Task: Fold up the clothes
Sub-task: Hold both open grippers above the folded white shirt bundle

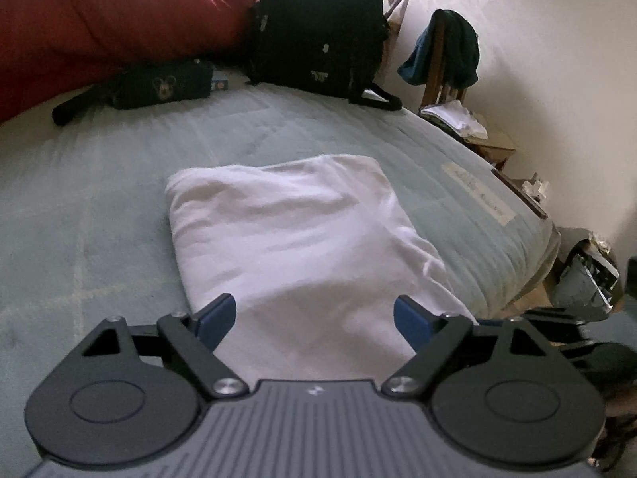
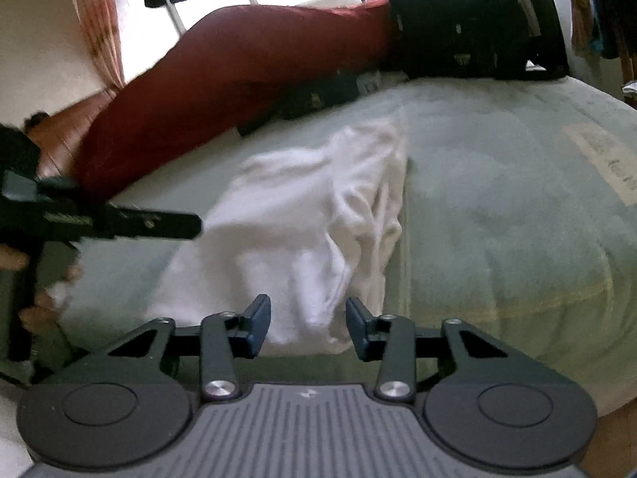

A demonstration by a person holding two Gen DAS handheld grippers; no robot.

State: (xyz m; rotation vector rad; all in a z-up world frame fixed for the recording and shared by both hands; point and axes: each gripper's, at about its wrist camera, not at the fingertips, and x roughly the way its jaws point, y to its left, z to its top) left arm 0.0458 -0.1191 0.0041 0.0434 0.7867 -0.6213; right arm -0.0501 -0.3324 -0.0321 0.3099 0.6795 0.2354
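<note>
A white garment (image 1: pixel 294 231) lies folded into a rough rectangle on the pale green bed (image 1: pixel 99 207). My left gripper (image 1: pixel 314 310) hovers over its near end, open wide, with nothing between the blue pads. In the right wrist view the same white garment (image 2: pixel 302 215) shows creases along its right side. My right gripper (image 2: pixel 308 314) sits at the garment's near edge with its jaws partly apart. The cloth edge shows in the gap, and the pads do not press on it. One of the left gripper's black fingers (image 2: pixel 167 225) reaches in from the left, level with the garment's left side.
A red blanket (image 1: pixel 99 36), a black backpack (image 1: pixel 318 24) and a black pouch (image 1: pixel 159 85) lie at the far end of the bed. A chair draped with dark clothes (image 1: pixel 446 51) stands by the wall. The bed's right edge (image 1: pixel 529 239) drops to floor clutter.
</note>
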